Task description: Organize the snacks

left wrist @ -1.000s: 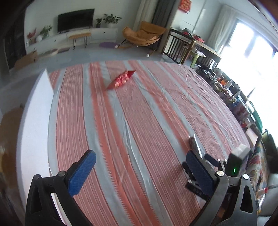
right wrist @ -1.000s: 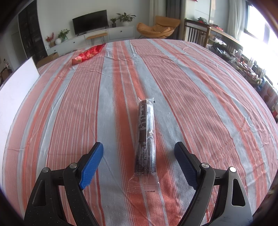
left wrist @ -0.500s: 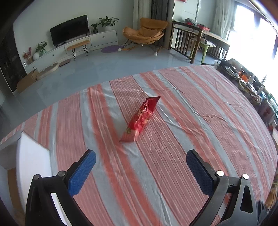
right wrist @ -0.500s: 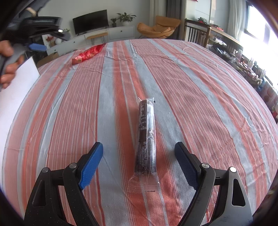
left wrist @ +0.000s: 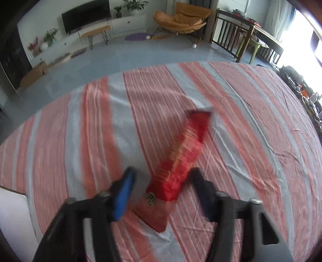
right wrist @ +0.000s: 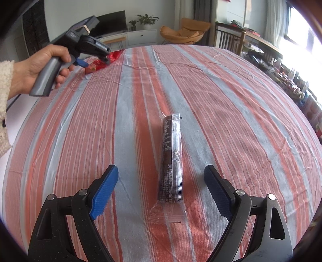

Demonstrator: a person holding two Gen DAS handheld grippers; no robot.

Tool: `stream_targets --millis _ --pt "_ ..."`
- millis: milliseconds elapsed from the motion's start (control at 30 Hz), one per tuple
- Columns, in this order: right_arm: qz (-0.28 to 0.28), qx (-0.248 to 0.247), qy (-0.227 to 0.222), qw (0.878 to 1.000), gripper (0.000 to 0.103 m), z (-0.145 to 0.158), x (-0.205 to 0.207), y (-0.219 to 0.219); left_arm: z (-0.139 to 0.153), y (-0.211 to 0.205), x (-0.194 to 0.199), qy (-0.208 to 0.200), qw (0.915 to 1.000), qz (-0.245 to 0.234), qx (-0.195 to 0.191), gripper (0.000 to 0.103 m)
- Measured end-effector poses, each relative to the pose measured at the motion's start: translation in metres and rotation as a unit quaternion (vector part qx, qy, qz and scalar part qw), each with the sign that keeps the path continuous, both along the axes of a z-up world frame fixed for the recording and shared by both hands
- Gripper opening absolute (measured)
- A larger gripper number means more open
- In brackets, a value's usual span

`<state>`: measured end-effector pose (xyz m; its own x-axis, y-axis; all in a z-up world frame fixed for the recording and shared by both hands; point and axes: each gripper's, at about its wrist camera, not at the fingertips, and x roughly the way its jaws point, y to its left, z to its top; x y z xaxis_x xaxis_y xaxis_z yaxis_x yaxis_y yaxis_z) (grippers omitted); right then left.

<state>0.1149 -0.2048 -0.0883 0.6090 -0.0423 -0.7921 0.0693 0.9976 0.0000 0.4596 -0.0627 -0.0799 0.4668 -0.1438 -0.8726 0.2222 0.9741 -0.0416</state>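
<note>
While right tongs (right wrist: 161, 191) gape, left tongs (left wrist: 161, 189) are closing around red packet (left wrist: 181, 159).

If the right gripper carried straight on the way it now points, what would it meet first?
Probably the dark snack pack, which lies lengthwise on the striped tablecloth directly ahead of the open right gripper, its near end between the fingers. Depth is uncertain.

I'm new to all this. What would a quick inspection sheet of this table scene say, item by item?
Surface: striped tablecloth, wrinkled.
Job's things: red snack packet far side; dark snack packet near side.
Clutter: white board at table edge.
Grippers: left gripper closing around the red packet, blurred, grip unclear; right gripper open, straddling the dark packet without touching.
Cables: nothing seen.
Surroundings: television, orange chair, bright window.
</note>
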Motion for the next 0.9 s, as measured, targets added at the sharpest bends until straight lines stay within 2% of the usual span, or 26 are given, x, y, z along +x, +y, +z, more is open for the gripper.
stream_targets --millis 33,100,200,333,467,533,600,633,667,733,833,900 --pt "0.0 0.0 0.0 1.0 0.09 0.0 0.0 0.0 0.003 0.0 -0.004 -0.004 0.9999 -0.007 -0.01 0.022" --pt "0.0 0.0 0.0 1.0 0.09 0.0 0.0 0.0 0.009 0.003 -0.017 -0.006 0.9994 -0.005 -0.033 0.021" --pt "0.0 0.0 0.0 1.0 0.09 0.0 0.0 0.0 0.022 0.009 -0.059 -0.019 0.9985 0.014 -0.049 0.021" --pt "0.0 0.0 0.0 1.0 0.09 0.0 0.0 0.0 0.034 0.01 -0.151 -0.015 0.9998 0.015 0.001 0.021" --pt "0.0 0.001 0.0 1.0 0.09 0.0 0.001 0.0 0.042 0.015 -0.251 -0.013 0.9998 0.0 -0.017 0.022" --pt "0.0 0.0 0.0 1.0 0.09 0.0 0.001 0.0 0.039 0.015 -0.286 -0.02 0.9997 -0.008 -0.014 0.024" --pt "0.0 0.0 0.0 1.0 0.09 0.0 0.001 0.0 0.031 0.012 -0.306 -0.03 0.9994 -0.012 -0.01 0.039" --pt "-0.001 0.0 0.0 1.0 0.09 0.0 0.001 -0.001 0.026 0.012 -0.31 -0.033 0.9993 -0.013 -0.01 0.062" --pt "-0.002 0.001 0.0 1.0 0.09 0.0 0.001 -0.001 0.022 0.014 -0.312 -0.037 0.9992 -0.009 -0.009 0.08" --pt "-0.006 0.001 -0.001 1.0 0.09 -0.001 -0.001 -0.001 0.012 0.019 -0.316 -0.052 0.9986 0.006 -0.004 0.082" --pt "-0.01 0.001 -0.001 1.0 0.09 -0.001 -0.001 -0.003 -0.009 0.024 -0.313 -0.031 0.9993 0.022 -0.006 0.084" --pt "-0.011 0.001 -0.001 1.0 0.09 -0.002 -0.001 -0.003 -0.012 0.022 -0.316 -0.059 0.998 0.019 0.008 0.092"
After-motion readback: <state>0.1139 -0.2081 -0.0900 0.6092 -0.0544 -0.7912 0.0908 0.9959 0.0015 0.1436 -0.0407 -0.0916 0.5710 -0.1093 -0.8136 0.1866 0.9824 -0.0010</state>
